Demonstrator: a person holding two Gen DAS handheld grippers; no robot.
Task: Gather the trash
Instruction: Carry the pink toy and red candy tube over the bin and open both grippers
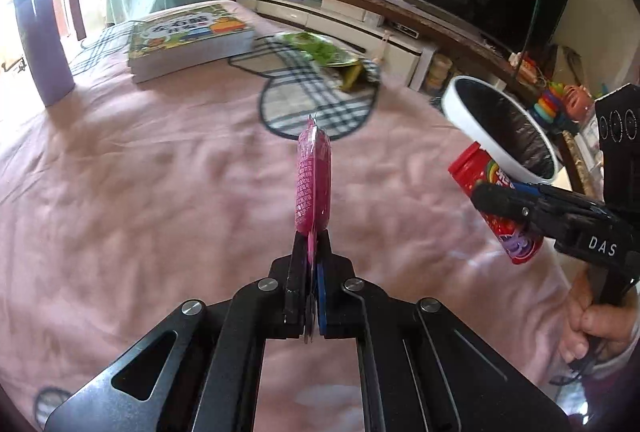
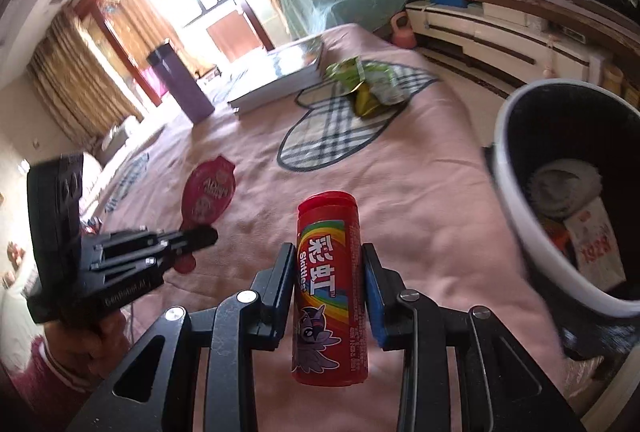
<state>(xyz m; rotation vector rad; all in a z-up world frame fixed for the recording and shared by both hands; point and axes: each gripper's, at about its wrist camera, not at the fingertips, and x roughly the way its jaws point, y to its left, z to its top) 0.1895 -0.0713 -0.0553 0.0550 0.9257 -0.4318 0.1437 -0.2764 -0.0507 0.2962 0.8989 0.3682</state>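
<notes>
A flat pink candy wrapper [image 1: 313,183] stands edge-on above the pink bedspread [image 1: 160,191], with my left gripper [image 1: 312,248] shut on its lower end. From the right wrist view the same round wrapper [image 2: 208,191] shows its face, and the left gripper [image 2: 202,238] pinches its bottom tab. My right gripper [image 2: 326,252] is shut on a red Skittles tube [image 2: 328,272], held upright off the bed. In the left wrist view the tube [image 1: 472,171] hangs tilted in the right gripper [image 1: 496,203], just below the rim of a white bin [image 1: 480,135]. The bin [image 2: 505,159], black inside, holds some trash.
A crumpled green snack bag [image 2: 360,83] lies on the plaid heart patch [image 2: 332,135] farther up the bed. Behind it lie a thick book [image 2: 280,71] and a purple container [image 2: 180,83]. A low TV cabinet [image 1: 360,19] with toys runs along the right.
</notes>
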